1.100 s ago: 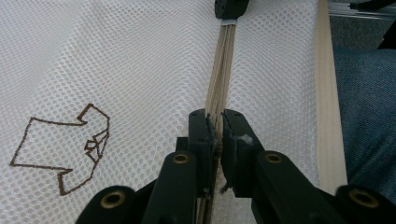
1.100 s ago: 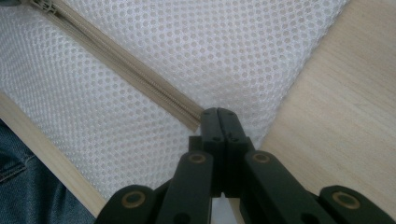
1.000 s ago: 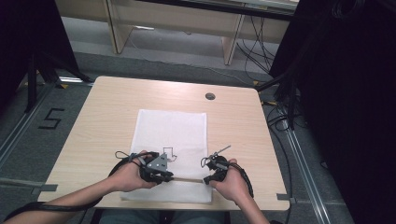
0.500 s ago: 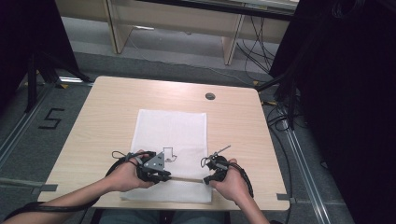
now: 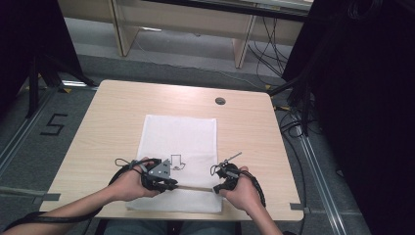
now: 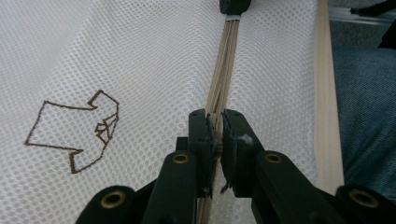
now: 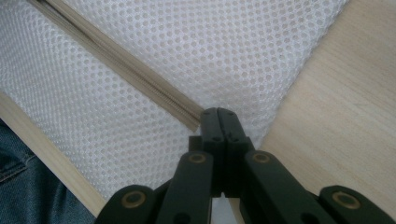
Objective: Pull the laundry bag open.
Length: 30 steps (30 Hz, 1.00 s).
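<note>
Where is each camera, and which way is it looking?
High view: above the person's side, looking forward and down at the table; forearms, left gripper, right gripper.
Left gripper view: on that gripper, looking along its jaws, which pinch the zipper of the mesh bag.
Right gripper view: on that gripper, looking down at the zipper's end.
All three share bag and zipper.

One mesh cloth [image 5: 178, 147], one zipper [image 5: 193, 187]

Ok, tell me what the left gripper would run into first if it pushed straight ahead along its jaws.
The left gripper, clamped on the beige zipper, points along it toward the right gripper at the far end. That gripper looks like the first obstacle, though depth is hard to judge.
</note>
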Each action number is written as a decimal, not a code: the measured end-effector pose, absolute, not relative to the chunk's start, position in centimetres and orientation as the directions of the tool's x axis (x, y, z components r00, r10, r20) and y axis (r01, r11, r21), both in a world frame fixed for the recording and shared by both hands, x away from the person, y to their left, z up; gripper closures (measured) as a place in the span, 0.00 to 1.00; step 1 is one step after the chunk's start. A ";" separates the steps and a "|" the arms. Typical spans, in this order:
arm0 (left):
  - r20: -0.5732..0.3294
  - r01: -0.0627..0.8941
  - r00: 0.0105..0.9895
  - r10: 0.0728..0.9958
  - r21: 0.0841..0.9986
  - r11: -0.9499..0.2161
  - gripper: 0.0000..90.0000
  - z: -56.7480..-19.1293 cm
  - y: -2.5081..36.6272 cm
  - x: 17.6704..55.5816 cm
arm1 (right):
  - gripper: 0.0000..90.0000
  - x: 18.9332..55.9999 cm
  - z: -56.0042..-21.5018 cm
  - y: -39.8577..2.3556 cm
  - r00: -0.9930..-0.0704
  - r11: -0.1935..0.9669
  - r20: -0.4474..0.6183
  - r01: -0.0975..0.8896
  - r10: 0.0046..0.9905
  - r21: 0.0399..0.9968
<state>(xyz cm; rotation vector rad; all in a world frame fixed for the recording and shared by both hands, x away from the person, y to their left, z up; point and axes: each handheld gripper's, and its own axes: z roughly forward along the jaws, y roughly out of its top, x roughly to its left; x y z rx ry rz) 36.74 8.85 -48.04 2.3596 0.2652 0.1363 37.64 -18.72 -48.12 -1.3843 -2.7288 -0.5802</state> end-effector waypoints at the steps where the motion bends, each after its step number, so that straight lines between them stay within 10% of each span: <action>1: 0.017 0.153 0.972 0.233 0.705 -0.693 0.91 -48.1 8.9 36.8 | 1.00 37.6 -48.1 -18.7 -0.605 0.536 0.188 0.783 0.774 0.314; 30: 0.022 0.195 0.956 0.293 0.697 -0.690 0.91 -48.0 12.5 36.7 | 1.00 37.6 -48.2 -18.7 -0.616 0.545 0.177 0.773 0.768 0.325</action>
